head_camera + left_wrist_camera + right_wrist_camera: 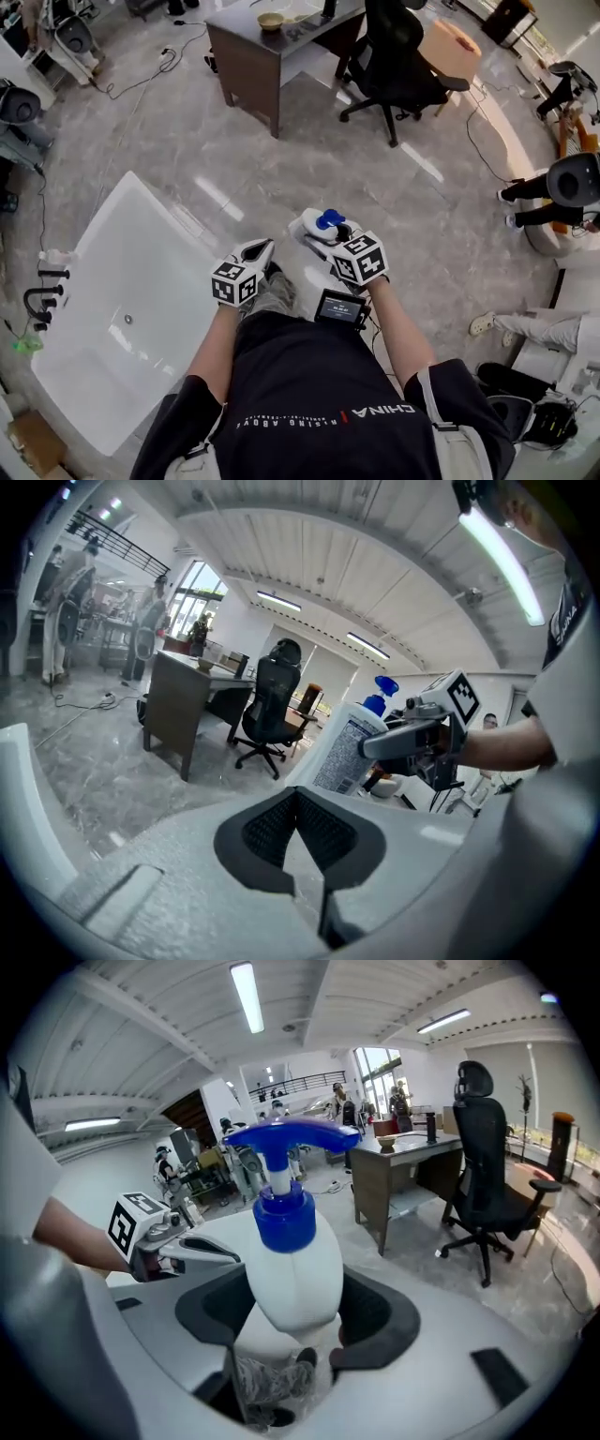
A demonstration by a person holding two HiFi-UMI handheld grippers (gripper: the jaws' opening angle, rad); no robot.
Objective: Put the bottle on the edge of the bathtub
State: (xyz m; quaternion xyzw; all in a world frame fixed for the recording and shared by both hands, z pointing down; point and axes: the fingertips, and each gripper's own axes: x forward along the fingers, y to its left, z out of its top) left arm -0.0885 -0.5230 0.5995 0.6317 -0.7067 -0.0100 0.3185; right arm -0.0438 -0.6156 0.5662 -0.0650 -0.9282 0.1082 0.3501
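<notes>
In the head view the white bathtub (105,234) lies on the floor at the left, its near rim a little left of my hands. My right gripper (317,231) is shut on a white bottle (325,225) with a blue pump top and holds it above the grey floor, right of the tub. In the right gripper view the bottle (291,1269) stands upright between the dark jaws of the right gripper (295,1314). Beside it, my left gripper (260,247) is shut with nothing in it. The left gripper (298,795) points at the floor, with the bottle (342,747) to its right.
A dark desk (272,42) and a black office chair (398,56) stand farther back. Black taps (42,300) sit on the tub's left end. A seated person (562,187) is at the right. Cables (141,80) run over the floor.
</notes>
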